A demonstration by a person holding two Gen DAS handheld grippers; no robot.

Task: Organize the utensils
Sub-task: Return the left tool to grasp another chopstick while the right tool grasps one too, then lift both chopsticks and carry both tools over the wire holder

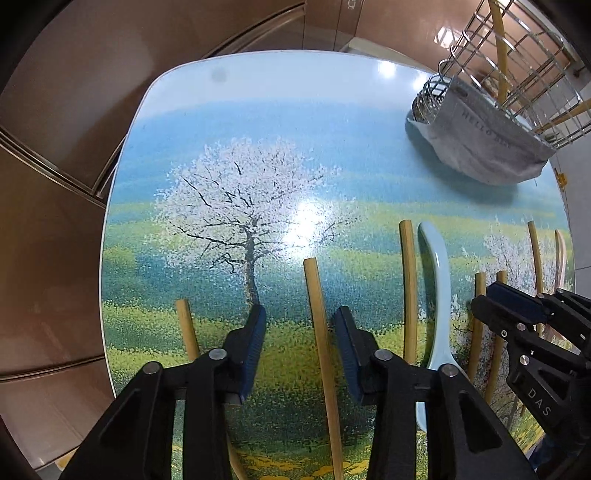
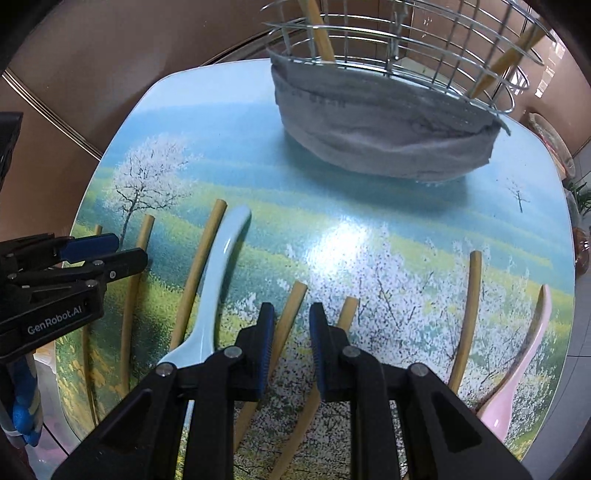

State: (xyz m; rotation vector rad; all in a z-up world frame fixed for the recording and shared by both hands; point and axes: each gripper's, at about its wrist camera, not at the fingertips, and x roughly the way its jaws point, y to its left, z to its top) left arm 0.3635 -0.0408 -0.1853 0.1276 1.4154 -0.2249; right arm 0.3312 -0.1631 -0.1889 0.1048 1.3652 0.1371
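Item one: my left claw hung released over the worktop, its jaws spread to either side of one bamboo chopstick that lay flat between them, apparently untouched by either pad.

Item two: my right claw was likewise released and grasped nothing; a second chopstick ran up between its jaws, and a third lay just right of the right pad.

Item three: a pale blue spoon lay flat on the worktop between my two claws, handle pointing away from me, with a chopstick just beside its left edge.

Item four: a pink spoon lay near the worktop's right edge, another chopstick just to its left.

Item five: a wire utensil basket stood at the far side of the worktop, its base wrapped in a grey cloth. Two chopsticks stood tilted inside it.

Item six: further chopsticks lay at the left, by my left claw.
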